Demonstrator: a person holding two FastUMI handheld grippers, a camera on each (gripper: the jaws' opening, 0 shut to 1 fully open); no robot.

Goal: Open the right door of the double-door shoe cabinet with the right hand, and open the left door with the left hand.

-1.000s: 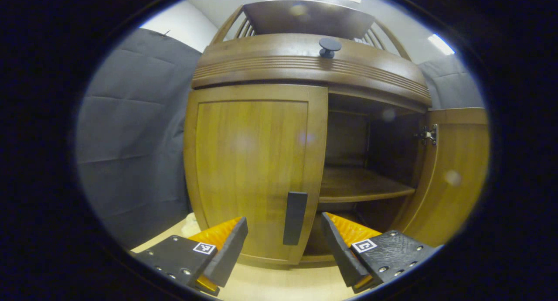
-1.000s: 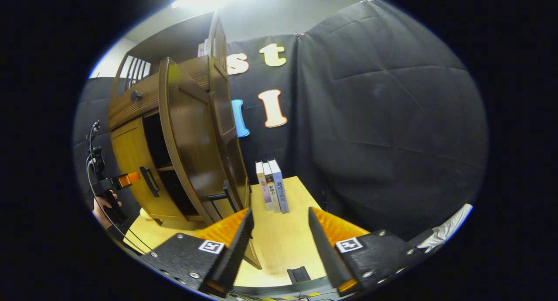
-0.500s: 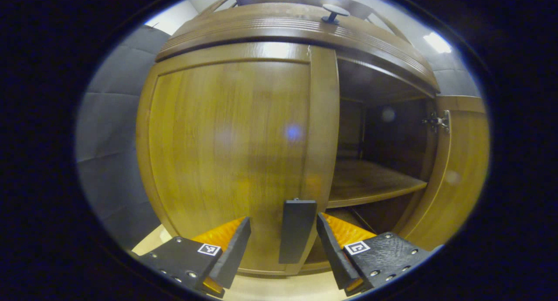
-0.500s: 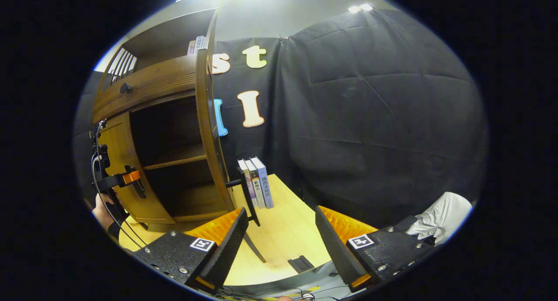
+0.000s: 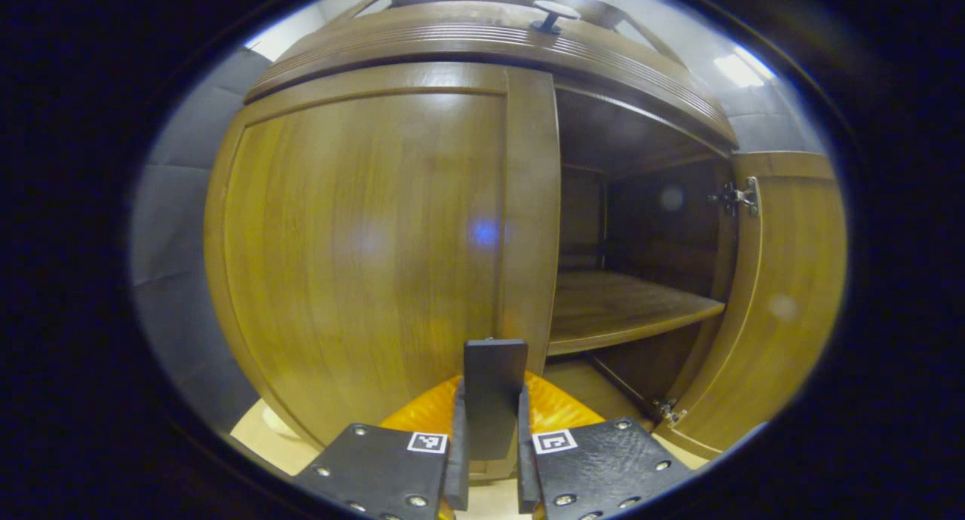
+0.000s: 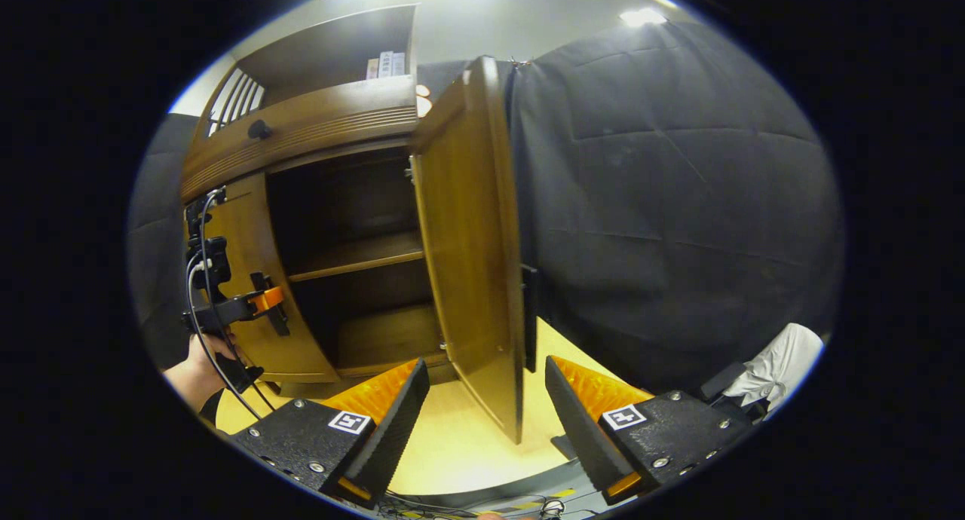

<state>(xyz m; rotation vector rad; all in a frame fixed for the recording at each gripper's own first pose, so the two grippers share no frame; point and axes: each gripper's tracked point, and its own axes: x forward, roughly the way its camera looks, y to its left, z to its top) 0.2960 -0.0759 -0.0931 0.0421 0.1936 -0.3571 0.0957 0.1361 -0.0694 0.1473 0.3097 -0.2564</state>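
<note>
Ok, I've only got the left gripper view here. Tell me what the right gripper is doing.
Observer: The right gripper is open, holding nothing, pointing at the edge of the right door.
Operator: Say whether it touches that door.
Observer: No, there is a gap between its fingers and the door.
Operator: Now describe what's holding my gripper.
Observer: A hand grips the left gripper from below, with cables looping above it.

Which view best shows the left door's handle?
The left gripper view: the left door's handle stands large between the left gripper fingers. The right gripper view shows it small and distant, partly hidden by that gripper.
</note>
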